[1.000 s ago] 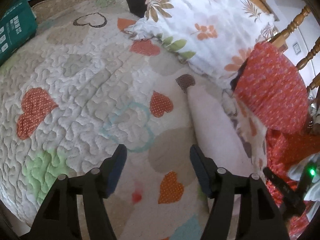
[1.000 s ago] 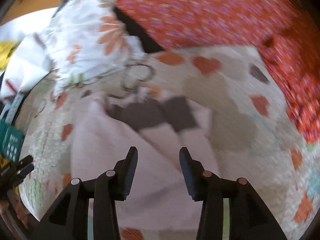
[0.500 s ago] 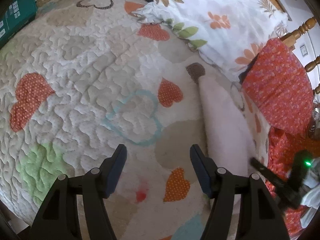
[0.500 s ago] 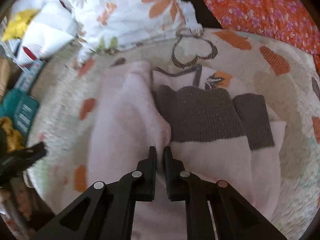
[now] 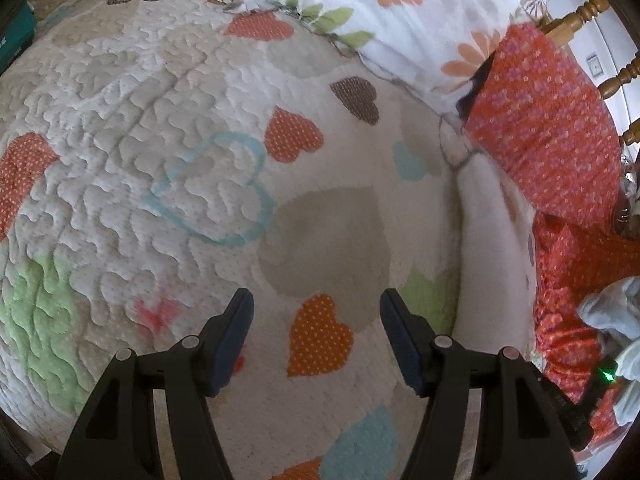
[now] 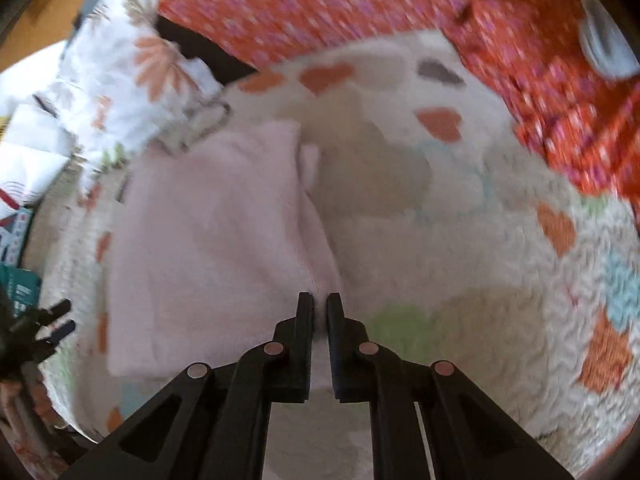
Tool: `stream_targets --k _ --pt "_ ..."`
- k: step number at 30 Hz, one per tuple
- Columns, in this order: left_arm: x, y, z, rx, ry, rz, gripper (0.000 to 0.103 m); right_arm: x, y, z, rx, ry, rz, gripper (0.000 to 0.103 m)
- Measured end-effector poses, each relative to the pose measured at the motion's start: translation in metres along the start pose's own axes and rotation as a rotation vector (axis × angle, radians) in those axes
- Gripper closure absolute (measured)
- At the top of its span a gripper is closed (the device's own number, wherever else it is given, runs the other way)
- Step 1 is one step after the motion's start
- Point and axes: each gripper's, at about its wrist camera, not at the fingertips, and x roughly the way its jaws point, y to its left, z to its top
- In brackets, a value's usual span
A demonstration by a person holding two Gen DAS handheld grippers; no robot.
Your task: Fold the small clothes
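Note:
A small pale pink garment lies folded on the heart-patterned quilt, seen in the right wrist view. My right gripper is shut on the garment's right edge, with pink fabric pinched between its black jaws. In the left wrist view the same pink garment shows as a pale ridge at the right. My left gripper hangs open over bare quilt to the left of it, with nothing between its blue pads.
A white floral pillow and a red floral pillow lie at the far side against a wooden bed frame. A teal box and other packages sit at the quilt's left edge. A light grey cloth lies at the right.
My right gripper closed on the pink garment and pulled its edge over, so the grey ribbed parts are now covered. My left gripper stayed open and drifted lower toward the quilt.

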Motion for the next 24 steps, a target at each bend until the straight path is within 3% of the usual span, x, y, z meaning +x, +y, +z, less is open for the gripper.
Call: stream_targets --k 1,3,4,5,9,11,17,18,19,20,21,22,24 --pt "0.001 -0.001 -0.001 0.000 0.002 0.000 0.038 -0.003 -0.002 -0.002 0.011 -0.020 -0.015 0.095" --pt "0.003 -0.002 -0.001 0.000 0.006 0.001 0.038 -0.011 -0.005 -0.003 0.036 -0.050 0.019 0.084" --pt "0.003 -0.002 0.000 0.001 0.007 0.000 0.038 -0.018 -0.005 -0.003 0.051 -0.068 0.050 0.070" --pt "0.003 -0.002 0.001 0.001 0.005 0.002 0.038 -0.024 -0.005 -0.002 0.054 -0.086 0.062 0.062" --pt "0.003 -0.002 0.002 -0.012 0.007 -0.004 0.038 -0.045 0.011 -0.014 0.032 -0.118 0.147 0.058" --pt "0.003 -0.001 0.001 -0.013 0.009 -0.008 0.037 -0.043 0.022 -0.027 0.021 -0.101 0.180 0.047" --pt "0.006 0.004 -0.005 -0.017 0.009 0.012 0.036 -0.005 0.026 -0.027 0.027 -0.093 0.048 0.034" --pt "0.007 0.008 -0.006 -0.030 0.014 0.021 0.036 0.003 0.025 -0.024 0.031 -0.082 0.034 0.035" --pt "0.009 0.011 -0.006 -0.045 0.023 0.024 0.036 0.014 0.025 -0.021 0.033 -0.044 0.059 0.054" --pt "0.012 0.014 -0.006 -0.067 0.042 0.016 0.036 0.019 0.026 -0.020 0.035 -0.012 0.109 0.088" --pt "0.014 0.015 -0.005 -0.076 0.053 0.002 0.036 0.024 0.028 -0.018 0.039 0.026 0.159 0.095" --pt "0.014 0.014 -0.004 -0.076 0.054 -0.001 0.036 0.024 0.029 -0.017 0.040 0.043 0.181 0.095" --pt "0.013 0.011 -0.001 -0.068 0.040 0.003 0.036 0.013 0.027 -0.014 0.023 0.015 0.141 0.095"
